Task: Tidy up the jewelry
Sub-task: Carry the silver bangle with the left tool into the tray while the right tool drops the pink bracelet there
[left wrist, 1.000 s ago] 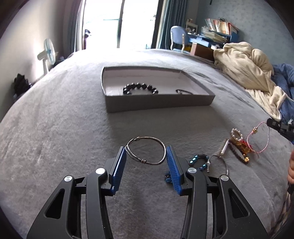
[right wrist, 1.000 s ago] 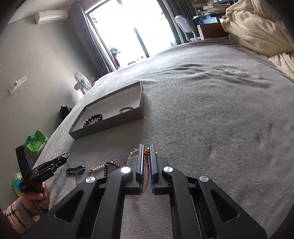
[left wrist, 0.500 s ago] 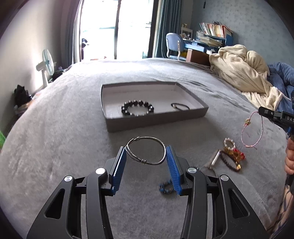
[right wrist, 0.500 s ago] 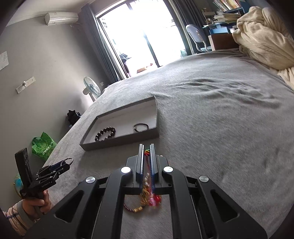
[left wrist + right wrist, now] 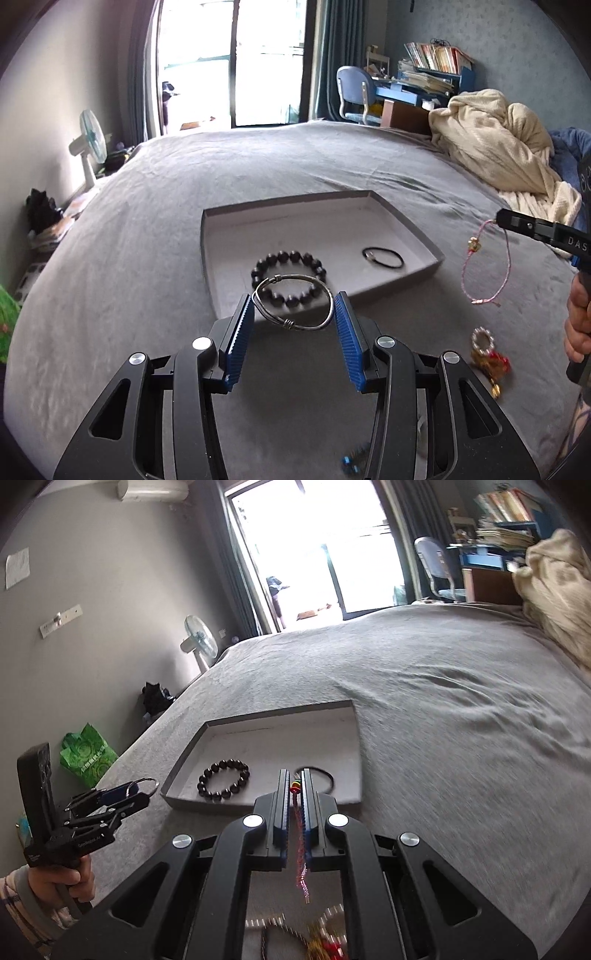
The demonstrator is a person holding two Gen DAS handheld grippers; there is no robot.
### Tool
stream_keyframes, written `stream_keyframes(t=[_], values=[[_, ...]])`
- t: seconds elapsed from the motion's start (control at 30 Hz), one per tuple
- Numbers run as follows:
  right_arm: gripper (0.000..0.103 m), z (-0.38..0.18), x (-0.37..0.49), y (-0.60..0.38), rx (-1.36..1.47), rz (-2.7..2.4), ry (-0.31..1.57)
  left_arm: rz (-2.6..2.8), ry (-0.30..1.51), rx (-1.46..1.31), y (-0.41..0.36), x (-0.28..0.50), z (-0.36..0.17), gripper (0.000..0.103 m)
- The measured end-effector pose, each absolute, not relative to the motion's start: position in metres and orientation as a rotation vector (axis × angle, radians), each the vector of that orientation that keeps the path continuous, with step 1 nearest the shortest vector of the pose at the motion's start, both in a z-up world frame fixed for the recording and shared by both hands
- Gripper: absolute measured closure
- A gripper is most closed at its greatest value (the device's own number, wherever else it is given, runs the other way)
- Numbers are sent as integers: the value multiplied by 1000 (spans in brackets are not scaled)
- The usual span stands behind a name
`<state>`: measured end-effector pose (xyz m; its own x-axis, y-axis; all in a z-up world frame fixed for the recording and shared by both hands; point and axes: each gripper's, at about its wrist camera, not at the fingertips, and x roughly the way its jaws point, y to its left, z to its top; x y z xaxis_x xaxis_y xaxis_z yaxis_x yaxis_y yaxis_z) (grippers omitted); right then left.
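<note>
Both grippers have come up from the bed (image 5: 147,229) and closer to the grey tray (image 5: 413,229). The silver bangle (image 5: 293,306), held in the left gripper (image 5: 293,325), now hangs over the tray's near edge, in front of the black bead bracelet (image 5: 288,277). The pink cord bracelet (image 5: 487,269), lifted off the jewelry pile (image 5: 487,354), now dangles free from the right gripper (image 5: 294,805), beside the tray.

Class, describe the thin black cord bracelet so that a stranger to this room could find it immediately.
Start at the wide grey bed and find the shallow grey cardboard tray lying on it. Two pieces lie inside; the thin black cord bracelet is at the tray's right end in the left wrist view. Unlike the chunky dark round-bead bracelet beside it, it is a smooth slender loop with one small pale clasp.
</note>
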<state>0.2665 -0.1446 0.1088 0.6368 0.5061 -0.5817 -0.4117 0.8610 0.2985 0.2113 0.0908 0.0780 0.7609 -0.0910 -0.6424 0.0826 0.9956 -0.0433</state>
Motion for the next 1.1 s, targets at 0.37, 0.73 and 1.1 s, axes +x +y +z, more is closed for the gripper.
stream_keyframes(t=[0.37, 0.73, 1.1], values=[[97, 94, 345, -82, 131, 589, 747, -76, 755, -13, 100, 294, 77, 57], [97, 52, 434, -44, 161, 546, 870, -66, 897, -64, 117, 381, 49, 57], [97, 23, 456, -60, 30, 428, 971, -42, 1067, -29, 117, 413, 13, 56]])
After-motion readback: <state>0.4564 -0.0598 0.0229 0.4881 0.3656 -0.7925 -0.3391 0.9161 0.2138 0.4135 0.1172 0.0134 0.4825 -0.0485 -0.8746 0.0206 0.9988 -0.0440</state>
